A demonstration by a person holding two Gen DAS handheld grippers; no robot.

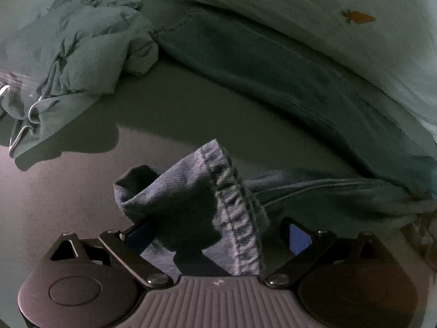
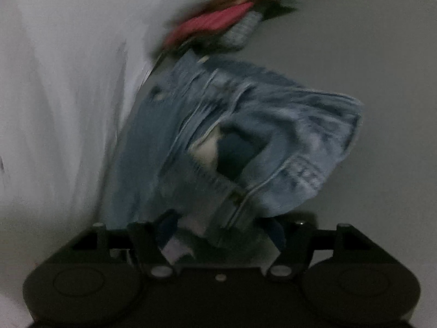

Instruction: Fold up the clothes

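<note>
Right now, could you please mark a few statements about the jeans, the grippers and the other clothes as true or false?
1. Denim lies between the fingers of the left gripper. True.
2. The jeans are neatly folded. False: they lie stretched out and rumpled.
3. A crumpled pale green garment lies beside the jeans. True.
4. The right gripper holds nothing. False: denim fills it.
5. The carrot print is blue. False: it is orange.
</note>
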